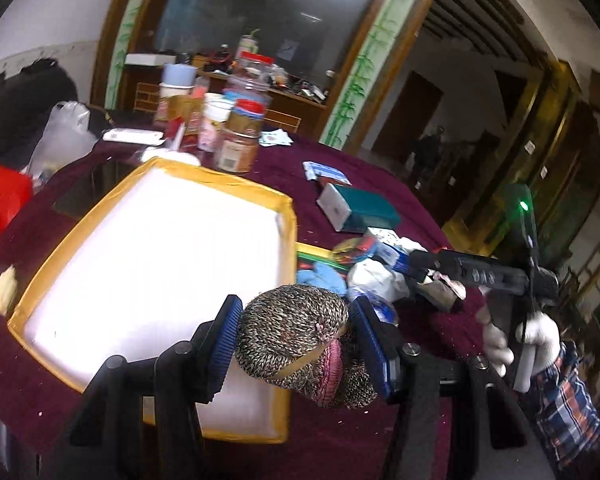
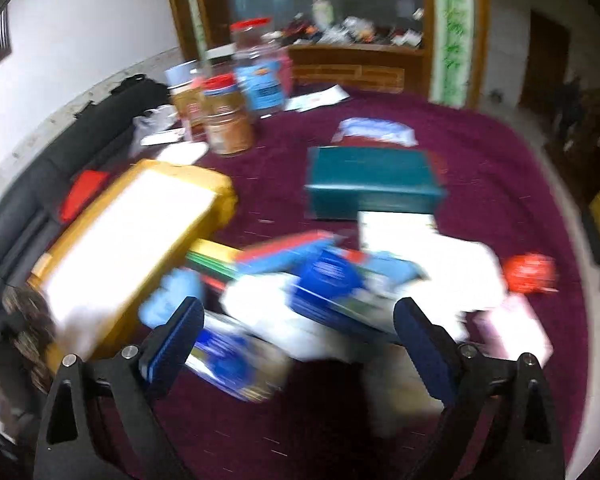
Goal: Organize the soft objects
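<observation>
A rolled knitted bundle (image 1: 292, 340), speckled brown with a pink part and an elastic band round it, sits between the blue pads of my left gripper (image 1: 296, 320), which is shut on it. It hangs over the near corner of a white box with yellow-taped rim (image 1: 236, 186). My right gripper (image 2: 300, 312) stands open with nothing between its fingers, above a blurred pile of blue and white packets (image 2: 324, 280) and a light blue cloth (image 2: 172, 296). In the left wrist view the right gripper (image 1: 420, 262) points into that same pile, held by a white-gloved hand (image 1: 540, 340).
A burgundy cloth (image 2: 480, 160) covers the round table. Several jars (image 1: 236, 144) stand at the far side behind the box. A teal box (image 2: 372, 184) lies beyond the pile. A red bag (image 1: 0, 204) sits at the left edge, and a small red thing (image 2: 530, 272) lies right of the pile.
</observation>
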